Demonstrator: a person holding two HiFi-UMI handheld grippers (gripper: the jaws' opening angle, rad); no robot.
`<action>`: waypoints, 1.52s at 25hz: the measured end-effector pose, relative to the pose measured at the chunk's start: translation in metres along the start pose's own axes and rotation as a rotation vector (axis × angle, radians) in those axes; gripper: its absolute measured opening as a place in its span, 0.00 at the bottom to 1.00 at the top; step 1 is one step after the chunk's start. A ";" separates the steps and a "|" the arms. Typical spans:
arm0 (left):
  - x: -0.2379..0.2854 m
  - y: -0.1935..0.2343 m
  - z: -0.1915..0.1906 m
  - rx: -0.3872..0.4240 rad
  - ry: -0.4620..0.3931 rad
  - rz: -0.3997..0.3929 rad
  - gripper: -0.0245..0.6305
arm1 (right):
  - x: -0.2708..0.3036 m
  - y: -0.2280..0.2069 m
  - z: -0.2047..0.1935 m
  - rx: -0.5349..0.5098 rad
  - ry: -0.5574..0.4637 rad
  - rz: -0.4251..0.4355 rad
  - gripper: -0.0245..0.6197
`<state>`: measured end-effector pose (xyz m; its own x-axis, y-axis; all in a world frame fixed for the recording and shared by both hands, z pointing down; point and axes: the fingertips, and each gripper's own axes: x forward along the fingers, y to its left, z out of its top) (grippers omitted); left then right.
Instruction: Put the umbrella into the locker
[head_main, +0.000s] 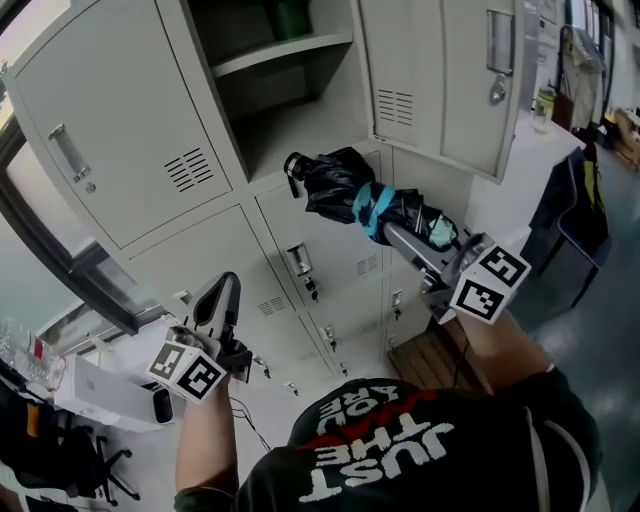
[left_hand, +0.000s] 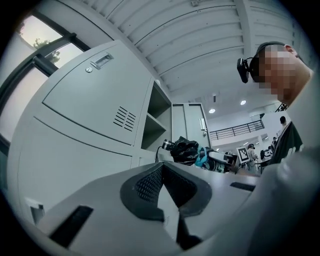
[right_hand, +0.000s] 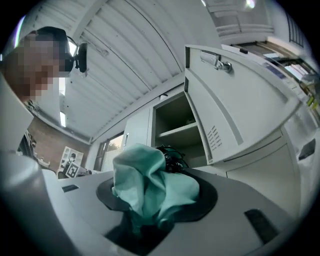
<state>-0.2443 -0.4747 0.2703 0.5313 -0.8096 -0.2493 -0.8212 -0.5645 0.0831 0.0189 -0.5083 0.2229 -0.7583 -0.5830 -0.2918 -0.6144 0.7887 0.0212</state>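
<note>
A folded black umbrella (head_main: 335, 180) with a teal strap is held up in front of the open locker compartment (head_main: 300, 120), its handle end pointing at the opening. My right gripper (head_main: 415, 245) is shut on its lower end. In the right gripper view, teal fabric of the umbrella (right_hand: 150, 185) bunches between the jaws, with the open locker (right_hand: 177, 125) beyond. My left gripper (head_main: 222, 298) hangs lower left, apart from the umbrella, jaws together and empty. From the left gripper view the umbrella (left_hand: 186, 150) shows past the left gripper (left_hand: 167, 187).
The locker's door (head_main: 110, 130) stands swung open to the left, and a shelf (head_main: 285, 52) crosses the compartment above. Closed lockers with keys (head_main: 300, 262) lie below. A white box (head_main: 100, 390) sits lower left; a chair with a dark jacket (head_main: 575, 200) stands right.
</note>
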 end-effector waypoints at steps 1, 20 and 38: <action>0.004 0.001 0.006 0.004 0.003 -0.014 0.05 | 0.005 0.001 0.008 -0.020 -0.003 -0.020 0.38; 0.084 -0.003 0.091 0.096 0.017 -0.137 0.05 | 0.139 -0.035 0.086 -0.298 0.138 -0.266 0.38; 0.121 -0.005 0.109 0.129 0.068 -0.121 0.05 | 0.234 -0.120 0.049 -0.289 0.318 -0.374 0.38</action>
<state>-0.1989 -0.5521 0.1351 0.6374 -0.7483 -0.1835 -0.7678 -0.6370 -0.0695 -0.0742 -0.7300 0.1049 -0.4785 -0.8776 -0.0287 -0.8546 0.4579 0.2451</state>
